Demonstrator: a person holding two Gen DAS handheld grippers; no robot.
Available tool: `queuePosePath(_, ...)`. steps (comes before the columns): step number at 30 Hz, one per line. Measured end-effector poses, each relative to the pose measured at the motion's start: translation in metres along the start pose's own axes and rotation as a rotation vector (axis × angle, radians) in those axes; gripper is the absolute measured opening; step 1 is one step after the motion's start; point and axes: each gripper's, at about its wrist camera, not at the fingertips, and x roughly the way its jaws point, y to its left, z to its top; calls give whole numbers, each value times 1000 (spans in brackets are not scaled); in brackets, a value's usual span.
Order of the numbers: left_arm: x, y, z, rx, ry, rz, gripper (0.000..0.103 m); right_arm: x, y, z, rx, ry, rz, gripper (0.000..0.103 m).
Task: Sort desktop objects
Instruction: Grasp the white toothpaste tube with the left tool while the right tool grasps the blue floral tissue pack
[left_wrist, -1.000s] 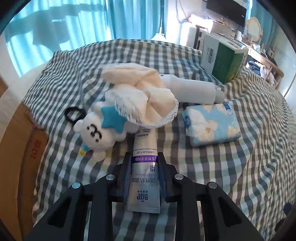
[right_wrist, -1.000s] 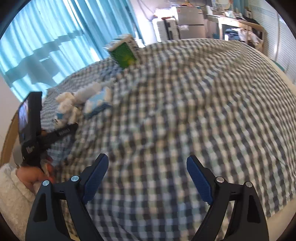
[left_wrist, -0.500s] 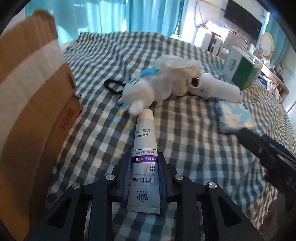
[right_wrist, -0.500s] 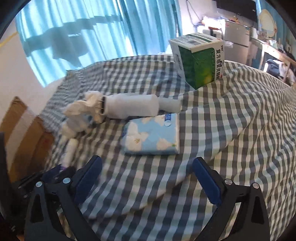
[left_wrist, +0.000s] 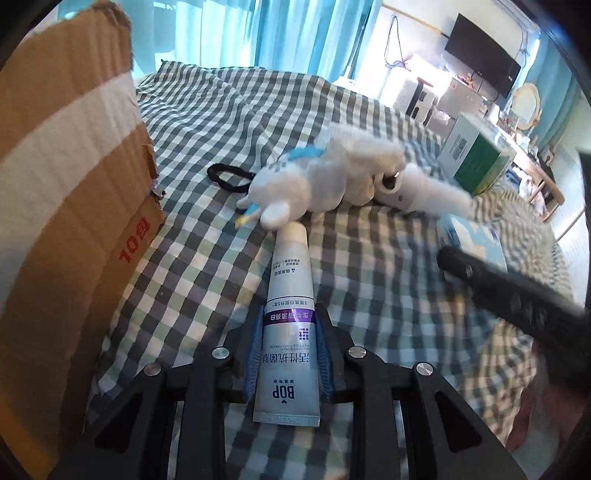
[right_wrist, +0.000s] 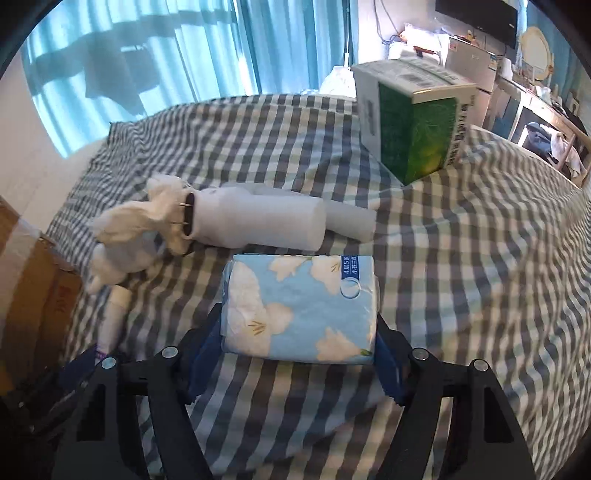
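Left wrist view: the left gripper (left_wrist: 289, 360) has its blue-padded fingers (left_wrist: 252, 363) clamped on the lower half of a white and purple tube (left_wrist: 290, 317), which points away from the camera over a bed covered in a green, grey and white checked cloth (left_wrist: 207, 266). A tall brown cardboard box (left_wrist: 70, 206) stands at the left edge, close beside the tube. Beyond the tube's cap lies a white stuffed toy (left_wrist: 310, 184) with a blue patch, a black hair tie (left_wrist: 229, 177) just to its left, and a white bottle (left_wrist: 417, 190) to its right. A green and white carton (left_wrist: 480, 162) stands farther back. The dark, blurred arm of the right gripper (left_wrist: 517, 295) crosses in from the right.

Right wrist view: the right gripper (right_wrist: 299, 354) straddles a blue tissue pack (right_wrist: 301, 306) printed with white flowers. Its fingers (right_wrist: 205, 354) have just been closing and now sit against the pack's two short sides; the grip looks made or very nearly so. Just behind the pack lie the white bottle (right_wrist: 258, 221) and the stuffed toy (right_wrist: 129, 229), with the carton (right_wrist: 410, 118) standing at the back right.

Judging by what lies out, the sorting is at an early stage: the tube and the tissue pack are in hand but not yet put away, while the toy, bottle, hair tie and carton remain loose on the bed.
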Motion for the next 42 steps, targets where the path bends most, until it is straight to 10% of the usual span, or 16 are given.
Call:
queuePosePath(15,-105,-20,-23,85,-14,-110,6,-129,14,-68,39,-40,44,72)
queuePosePath(26,-64,-11,-49,70,103,-20,52,-142,1,-99,46,-28,53,72)
queuePosePath(34,-14,-21,-29,86,138,6,53,-99,-15,-94,89,24,83,72)
queuePosePath(36,-1,-21,-29,83,167,3,48,-93,-17,-92,90,33,88,72)
queuePosePath(38,-2,-18,-27,78,153,-16,22,-91,-18,-90,88,33,88,72)
queuePosePath(42,-17,-16,-27,79,121,-25,22,-94,-19,-87,104,26,99,72)
